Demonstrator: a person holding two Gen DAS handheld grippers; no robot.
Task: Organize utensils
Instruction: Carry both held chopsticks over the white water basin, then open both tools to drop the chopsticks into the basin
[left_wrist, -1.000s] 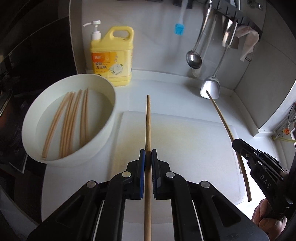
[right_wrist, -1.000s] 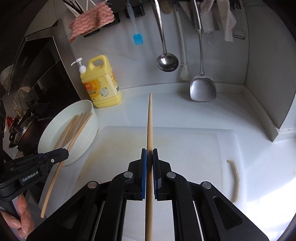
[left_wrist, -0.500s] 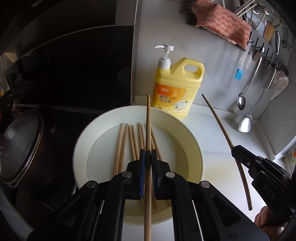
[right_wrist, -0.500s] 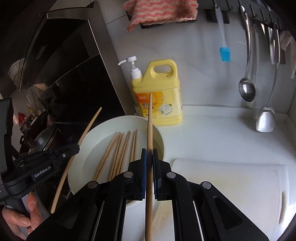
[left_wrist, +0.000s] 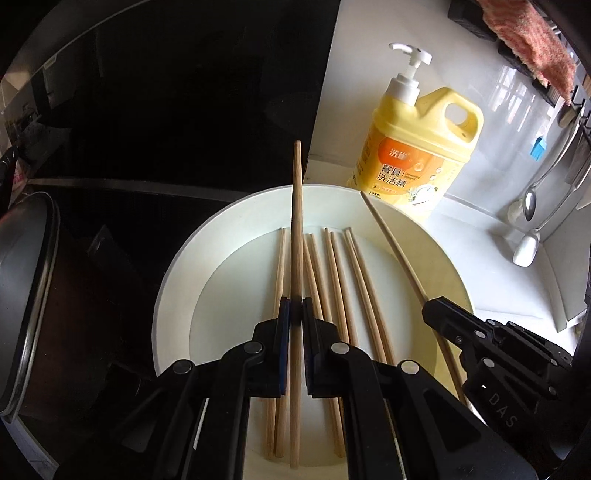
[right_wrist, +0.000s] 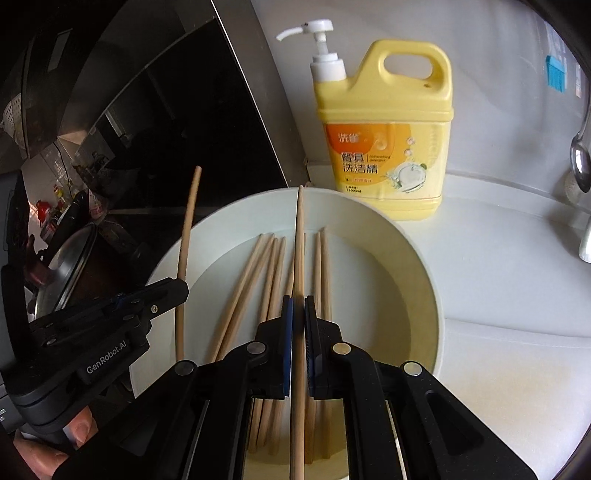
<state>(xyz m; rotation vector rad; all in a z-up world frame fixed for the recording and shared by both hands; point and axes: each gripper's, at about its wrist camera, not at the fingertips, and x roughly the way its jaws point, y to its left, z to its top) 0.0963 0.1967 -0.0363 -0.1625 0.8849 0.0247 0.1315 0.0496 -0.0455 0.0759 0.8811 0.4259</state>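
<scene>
My counter (right_wrist: 498, 258): white | bowl (right_wrist: 413, 254) stands on it | yellow soap jug (right_wrist: 391, 147) just behind my bowl, by the wall | white board (right_wrist: 517, 369) lies right of the bowl

Both wrist views look forward and down, from close above, onto the bowl (left_wrist: 177, 266) at lower centre. They share the bowl (right_wrist: 424, 280) and the soap jug (left_wrist: 417, 155), upper right (right_wrist: 384, 147). Each sees the other gripper: right gripper (left_wrist: 428, 312) lower right, left gripper (right_wrist: 181, 291) lower left.
</scene>
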